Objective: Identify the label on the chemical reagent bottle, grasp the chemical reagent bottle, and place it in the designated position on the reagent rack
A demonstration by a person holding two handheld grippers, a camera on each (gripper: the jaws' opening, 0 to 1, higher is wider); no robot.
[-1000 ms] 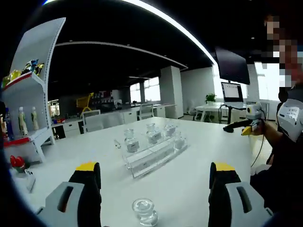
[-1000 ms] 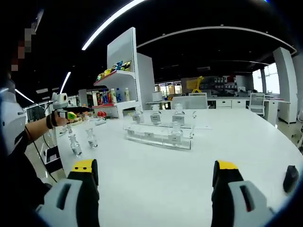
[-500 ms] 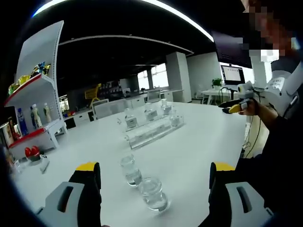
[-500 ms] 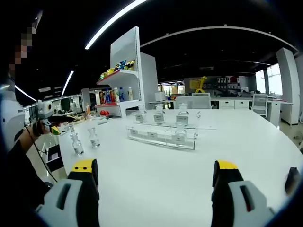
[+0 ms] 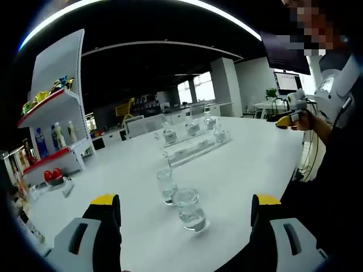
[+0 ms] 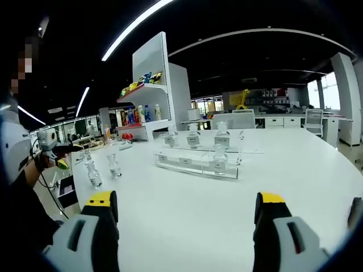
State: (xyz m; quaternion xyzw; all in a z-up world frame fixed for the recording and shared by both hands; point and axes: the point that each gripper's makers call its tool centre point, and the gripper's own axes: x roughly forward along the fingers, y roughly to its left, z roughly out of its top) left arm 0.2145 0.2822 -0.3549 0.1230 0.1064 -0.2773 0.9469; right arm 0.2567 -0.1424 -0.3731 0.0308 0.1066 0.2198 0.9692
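Note:
Two clear glass reagent bottles stand loose on the white table: the nearer bottle just ahead of my open left gripper, the second bottle behind it. Farther off lies the clear reagent rack holding several labelled bottles. In the right gripper view the rack sits mid-table with bottles in it, and the two loose bottles stand at the left. My right gripper is open above bare table. The left gripper shows at far left, the right gripper at far right.
A white shelf unit with drink bottles and snacks stands at the table's left end, also the shelf unit behind the rack. Office desks and chairs lie beyond. The person's body is close on the right.
The left view has pulled back and swung; the two loose bottles now sit more centred and closer together in it. The right view has barely shifted. Both grippers stay open.

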